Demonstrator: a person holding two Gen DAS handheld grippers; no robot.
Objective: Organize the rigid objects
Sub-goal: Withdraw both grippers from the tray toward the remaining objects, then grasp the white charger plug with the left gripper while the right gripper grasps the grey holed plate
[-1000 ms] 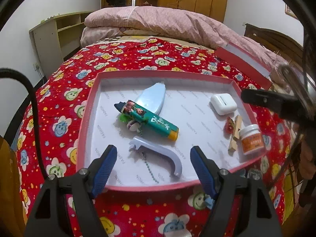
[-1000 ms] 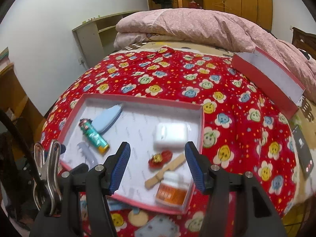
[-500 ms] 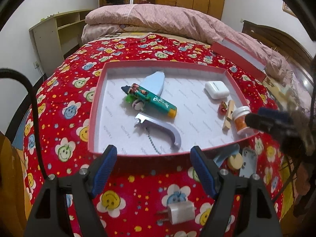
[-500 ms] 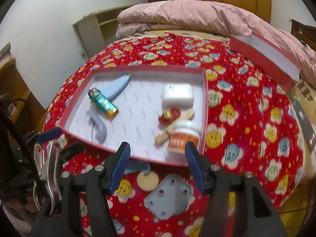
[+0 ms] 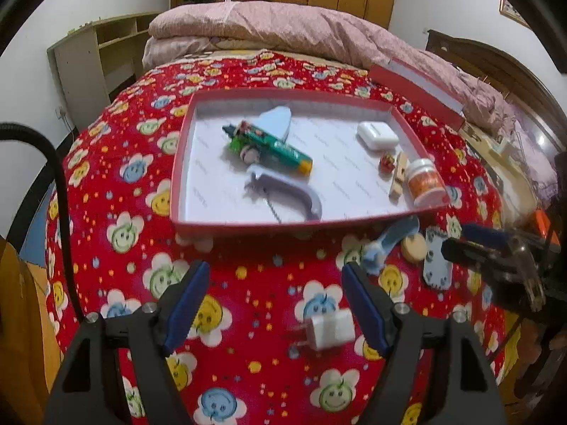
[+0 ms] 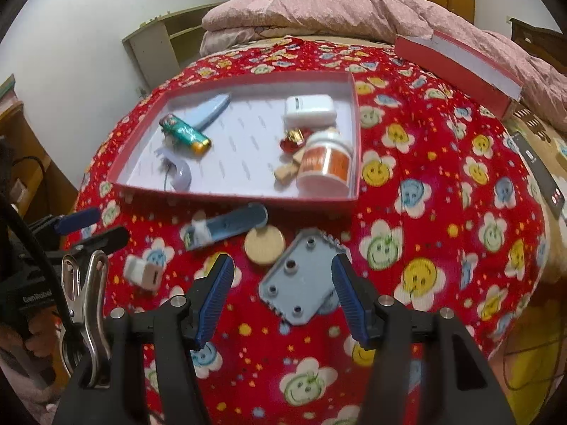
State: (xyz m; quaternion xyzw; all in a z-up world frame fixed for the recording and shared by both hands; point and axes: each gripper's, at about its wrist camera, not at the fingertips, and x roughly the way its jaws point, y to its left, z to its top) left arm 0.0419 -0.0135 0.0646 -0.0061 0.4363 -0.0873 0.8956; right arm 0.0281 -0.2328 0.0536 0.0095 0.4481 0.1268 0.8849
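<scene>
A shallow red box lies on the flowered bedspread holding a green tube, a white case, an orange-labelled jar and a lilac handle. In front of it on the spread lie a white charger plug, a blue toy skateboard, a wooden disc and a grey plate with holes. My left gripper is open, the plug near its right finger. My right gripper is open around the plate's near end.
A red box lid lies far right by the pink quilt. A dark phone rests at the bed's right edge. A shelf unit stands at the left wall. A metal clip hangs on the right gripper's left side.
Both grippers have pulled back from the box toward the bed's near edge, bringing the plug, skateboard, disc and plate into view. Both stayed open.
</scene>
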